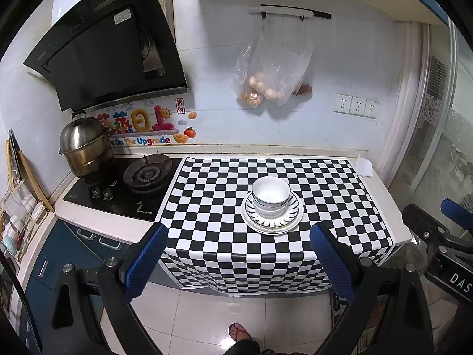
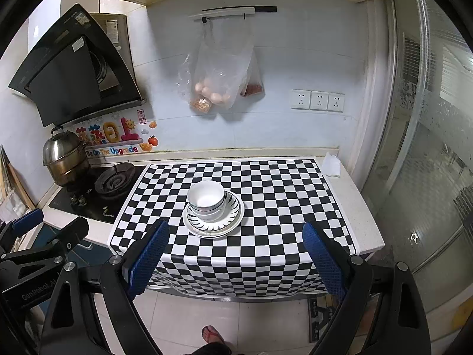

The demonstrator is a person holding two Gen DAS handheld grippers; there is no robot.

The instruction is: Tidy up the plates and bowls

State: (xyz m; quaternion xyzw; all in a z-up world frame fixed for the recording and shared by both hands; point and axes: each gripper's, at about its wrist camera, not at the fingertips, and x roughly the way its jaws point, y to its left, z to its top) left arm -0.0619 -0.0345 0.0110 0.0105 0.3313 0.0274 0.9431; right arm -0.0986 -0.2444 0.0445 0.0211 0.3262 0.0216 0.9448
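Observation:
A stack of white bowls (image 1: 271, 196) (image 2: 206, 200) sits on stacked plates (image 1: 292, 216) (image 2: 233, 217), the top plate with a black ray pattern, in the middle of the checkered counter. My left gripper (image 1: 239, 254) is open and empty, held back over the floor in front of the counter's edge. My right gripper (image 2: 235, 254) is likewise open and empty, well short of the stack. The right gripper's body (image 1: 437, 236) shows at the right edge of the left wrist view. The left gripper's body (image 2: 44, 245) shows at the left of the right wrist view.
A gas hob (image 1: 127, 183) with a steel steamer pot (image 1: 84, 148) lies left of the checkered mat (image 1: 325, 183). Plastic bags of eggs (image 1: 272, 68) hang on the wall. White paper (image 2: 332, 164) lies at the back right corner. A person's sandalled foot (image 1: 239, 332) is on the floor tiles.

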